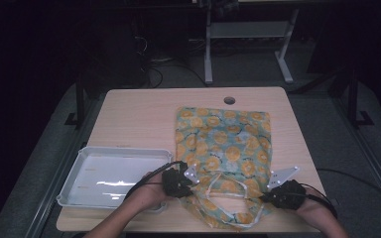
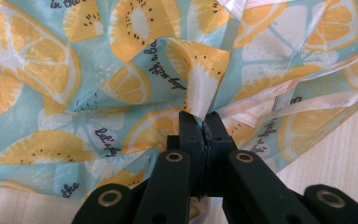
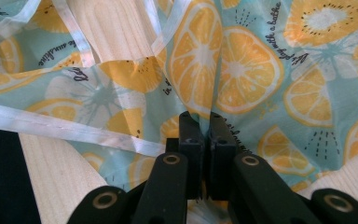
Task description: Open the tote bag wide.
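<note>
A teal cloth bag (image 1: 223, 144) printed with orange citrus slices lies flat on the wooden table (image 1: 139, 119), its handles toward the front edge. My left gripper (image 1: 191, 179) is shut on a fold at the bag's near left corner; the left gripper view has the cloth (image 2: 121, 84) bunched up between its jaws at the left gripper (image 2: 207, 122). My right gripper (image 1: 267, 194) is shut on the bag's near right edge, and the right gripper view has the fabric (image 3: 242, 70) pinched at the right gripper (image 3: 204, 120). White handle straps (image 3: 51, 123) trail across bare wood.
A white tray (image 1: 79, 198) sits at the front left of the table, just left of my left hand. A round cable hole (image 1: 229, 100) lies near the far edge. Desk legs (image 1: 208, 54) and cables stand on the dark floor beyond.
</note>
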`<action>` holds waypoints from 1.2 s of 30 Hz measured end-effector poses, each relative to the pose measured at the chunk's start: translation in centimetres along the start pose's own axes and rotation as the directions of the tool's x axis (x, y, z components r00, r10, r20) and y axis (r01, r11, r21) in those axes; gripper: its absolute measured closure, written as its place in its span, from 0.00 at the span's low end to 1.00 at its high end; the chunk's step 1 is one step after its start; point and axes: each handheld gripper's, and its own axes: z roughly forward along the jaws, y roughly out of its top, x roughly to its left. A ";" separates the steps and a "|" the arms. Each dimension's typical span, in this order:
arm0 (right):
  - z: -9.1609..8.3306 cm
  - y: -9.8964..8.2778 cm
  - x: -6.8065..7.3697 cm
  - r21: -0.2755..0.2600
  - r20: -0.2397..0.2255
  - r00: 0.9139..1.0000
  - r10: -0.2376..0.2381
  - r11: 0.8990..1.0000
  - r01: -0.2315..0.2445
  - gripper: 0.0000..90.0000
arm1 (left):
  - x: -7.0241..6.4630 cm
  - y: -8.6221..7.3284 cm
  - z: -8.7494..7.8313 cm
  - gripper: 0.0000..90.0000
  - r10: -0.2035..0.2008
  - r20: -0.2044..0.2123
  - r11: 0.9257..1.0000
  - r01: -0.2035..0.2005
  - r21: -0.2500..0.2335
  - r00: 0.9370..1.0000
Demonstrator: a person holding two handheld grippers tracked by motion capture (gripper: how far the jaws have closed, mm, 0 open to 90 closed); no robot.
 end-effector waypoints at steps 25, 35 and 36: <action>-3.7 1.4 1.8 -0.088 -0.010 0.999 -0.037 0.995 0.036 0.98 | -1.2 -0.5 -5.4 1.00 0.022 0.098 0.985 -0.005 -0.175 0.995; -5.2 2.6 0.6 -0.137 0.026 0.998 -0.050 0.989 0.053 0.98 | 0.6 0.1 -8.3 1.00 -0.016 0.028 0.967 0.022 -0.254 0.999; -5.5 2.9 0.3 -0.141 0.034 0.998 -0.052 0.988 0.056 0.98 | 0.8 0.3 -8.6 1.00 -0.018 0.020 0.963 0.023 -0.268 1.000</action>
